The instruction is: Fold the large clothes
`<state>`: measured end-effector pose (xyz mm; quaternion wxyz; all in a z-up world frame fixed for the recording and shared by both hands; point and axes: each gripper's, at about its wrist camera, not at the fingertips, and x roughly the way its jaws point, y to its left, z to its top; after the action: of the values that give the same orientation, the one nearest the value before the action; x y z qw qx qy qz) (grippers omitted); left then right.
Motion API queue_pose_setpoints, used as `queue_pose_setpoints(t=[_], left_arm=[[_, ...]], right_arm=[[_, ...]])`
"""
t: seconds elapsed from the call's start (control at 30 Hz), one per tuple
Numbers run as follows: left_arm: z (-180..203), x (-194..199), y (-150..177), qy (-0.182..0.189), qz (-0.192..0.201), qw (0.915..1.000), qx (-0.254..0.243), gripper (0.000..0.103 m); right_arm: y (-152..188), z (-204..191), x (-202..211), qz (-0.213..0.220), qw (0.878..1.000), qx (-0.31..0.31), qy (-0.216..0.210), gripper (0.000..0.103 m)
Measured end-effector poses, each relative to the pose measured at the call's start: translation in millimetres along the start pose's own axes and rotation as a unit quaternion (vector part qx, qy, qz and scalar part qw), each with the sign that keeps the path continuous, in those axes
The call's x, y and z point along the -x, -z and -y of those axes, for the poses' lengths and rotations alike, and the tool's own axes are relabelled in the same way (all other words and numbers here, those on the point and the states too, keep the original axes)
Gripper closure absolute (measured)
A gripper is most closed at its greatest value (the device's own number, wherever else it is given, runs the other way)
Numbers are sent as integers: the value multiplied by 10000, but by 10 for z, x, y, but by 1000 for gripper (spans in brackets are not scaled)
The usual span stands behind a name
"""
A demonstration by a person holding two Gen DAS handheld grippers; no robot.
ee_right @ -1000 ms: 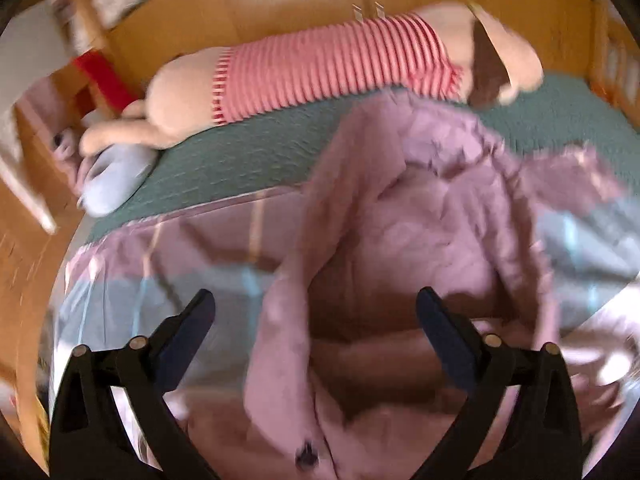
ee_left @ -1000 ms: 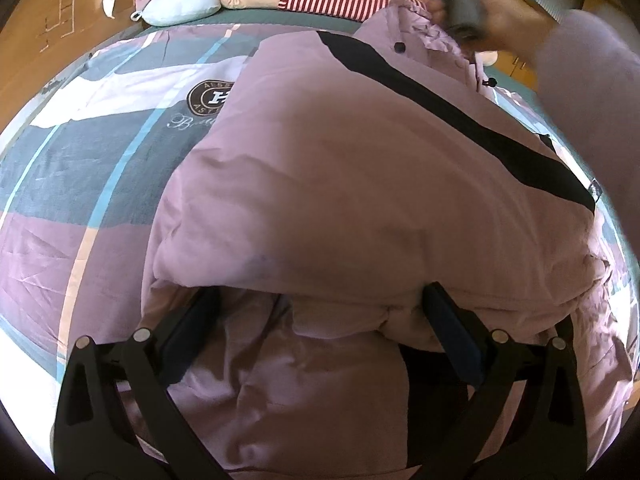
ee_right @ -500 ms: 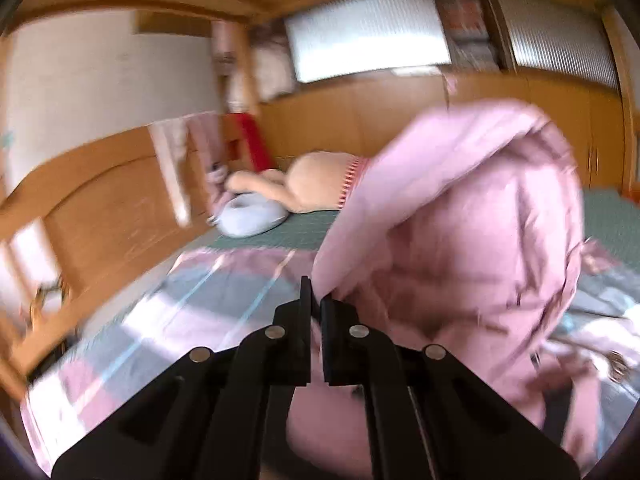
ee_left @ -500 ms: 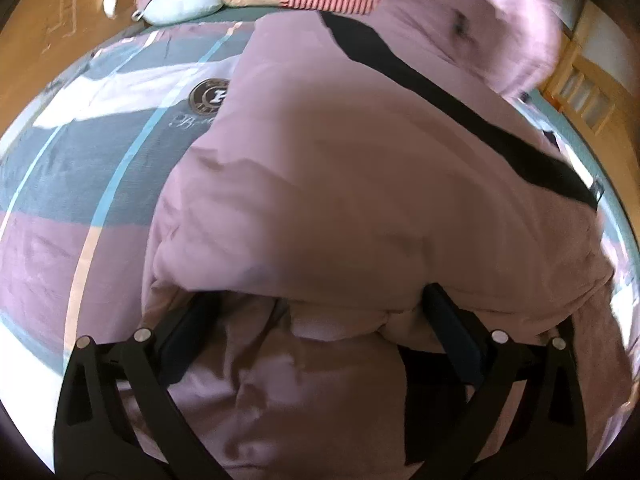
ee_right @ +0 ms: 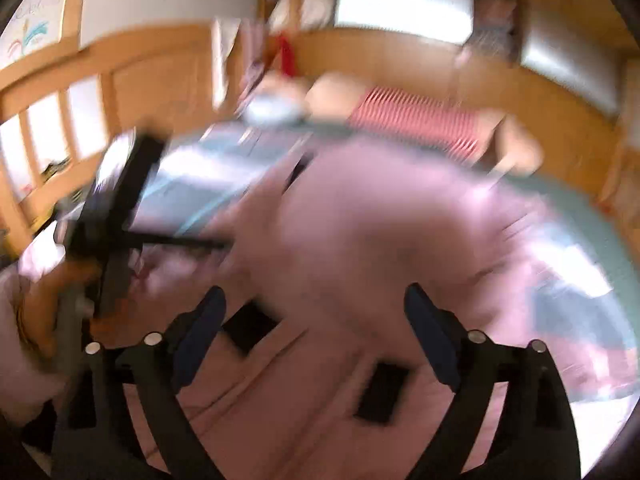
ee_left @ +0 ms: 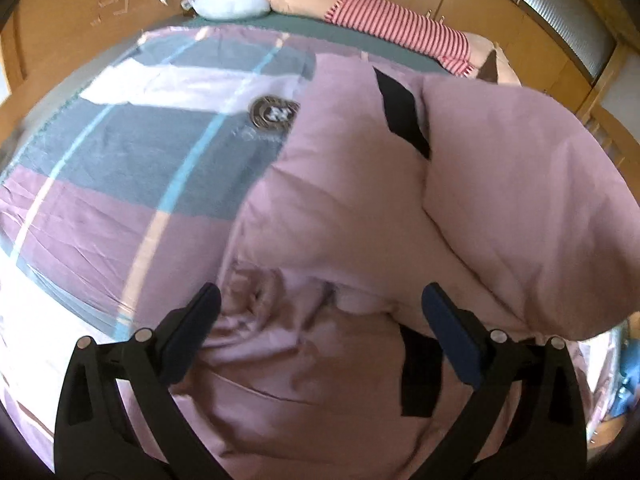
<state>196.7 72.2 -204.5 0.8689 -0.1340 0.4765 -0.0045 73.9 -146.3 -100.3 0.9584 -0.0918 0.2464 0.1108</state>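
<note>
A pink padded jacket [ee_left: 360,220] with black strips lies on the bed, and its upper part [ee_left: 520,200] is folded over the body at the right. My left gripper [ee_left: 320,296] hangs open just over the jacket's near rumpled edge, gripping nothing. In the blurred right wrist view, my right gripper [ee_right: 316,294] hovers over the jacket [ee_right: 360,240]. Its jaws are opening, and no cloth is pinched between them. At the left of that view a person's hand [ee_right: 40,308] holds the other gripper's handle.
The jacket rests on a plaid bedspread [ee_left: 120,160] in pink, grey and blue with a round crest [ee_left: 274,112]. A plush toy in a red-striped shirt [ee_left: 400,32] and a pale blue cushion [ee_left: 228,4] lie at the far edge. Wooden bed rails [ee_right: 60,120] surround the bed.
The right gripper shut on the jacket's upper part, swung it over the body, then let go and now stands open. The left gripper rose a little.
</note>
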Motion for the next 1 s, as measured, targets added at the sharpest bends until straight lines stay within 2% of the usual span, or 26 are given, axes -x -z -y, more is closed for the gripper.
queue_pose_setpoints(t=[0.07,0.13,0.17,0.27,0.33,0.4,0.43,0.47,0.53,0.6,0.7,0.77,0.87,1.0], left_arm=[[62,-5,38,141,-74,9999,-46,2],[112,10,40,146,-110,9998,-98,2],[109,19,70,125,-107,9998,-95,2],[97,22,72,95,-140,9998,-65,2],[56,8,39,94,-180,9998,7,2],[-4,11,7,139,-196,9997,99,2],[-30,26,-3,174,-188,9996,143,2],[-59,44,-13,203,-175,9995,177,2],[-95,95,-29,241,-127,9993,236,2],[-142,142,-53,273,-79,9991,308,2],[-194,186,-69,326,-37,9987,403,2],[-200,202,-73,346,0,9985,417,2],[-142,213,-73,405,39,9986,329,2],[1,170,-16,618,-40,9980,105,2]], right_arm=[[-108,129,-80,159,9977,172,634,1],[-138,184,-484,-451,9872,680,1372,1],[-100,156,-771,-994,9746,1133,1659,1],[89,-11,-1220,-1673,9516,1965,1670,1],[201,-145,-1390,-1836,9370,2381,1781,2],[277,-273,-1430,-2051,9336,2481,1576,34],[323,-279,-1425,-2137,9350,2390,1514,61],[333,-291,-1397,-2172,9376,2272,1489,78],[292,-325,-1330,-2157,9444,2100,1326,90],[222,-320,-1240,-2119,9535,1838,1099,94],[87,-432,-959,-2033,9689,1370,334,94],[118,-625,-856,-2093,9663,1502,9,95],[410,-891,-723,-2245,9518,2076,-228,95],[614,-867,-878,-2470,9541,1651,-372,94]])
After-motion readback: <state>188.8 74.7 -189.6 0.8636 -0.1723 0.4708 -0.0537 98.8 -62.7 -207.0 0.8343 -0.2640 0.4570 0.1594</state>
